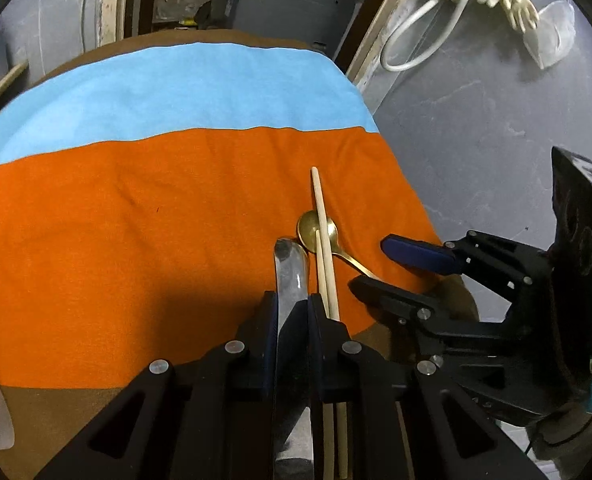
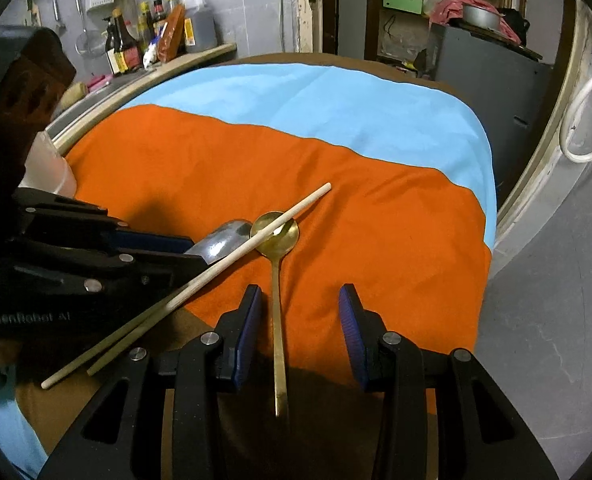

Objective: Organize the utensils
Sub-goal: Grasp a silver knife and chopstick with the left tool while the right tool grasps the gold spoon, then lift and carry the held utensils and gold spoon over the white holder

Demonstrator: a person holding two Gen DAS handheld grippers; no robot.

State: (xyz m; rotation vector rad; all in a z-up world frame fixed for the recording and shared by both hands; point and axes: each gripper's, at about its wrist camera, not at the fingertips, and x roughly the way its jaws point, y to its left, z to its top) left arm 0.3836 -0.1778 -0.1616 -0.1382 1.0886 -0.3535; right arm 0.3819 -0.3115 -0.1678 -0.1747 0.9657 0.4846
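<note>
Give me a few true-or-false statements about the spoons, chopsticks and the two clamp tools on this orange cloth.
1. The left gripper is closed on the silver spoon. True.
2. The right gripper is clamped on the gold spoon. False: its jaws stand apart on either side of the handle without pressing it.
3. A wooden chopstick lies across the gold spoon's bowl. True.
4. The utensils lie on the blue cloth. False: they lie on the orange cloth.
5. The gold spoon's bowl faces down. False: its hollow faces up.
</note>
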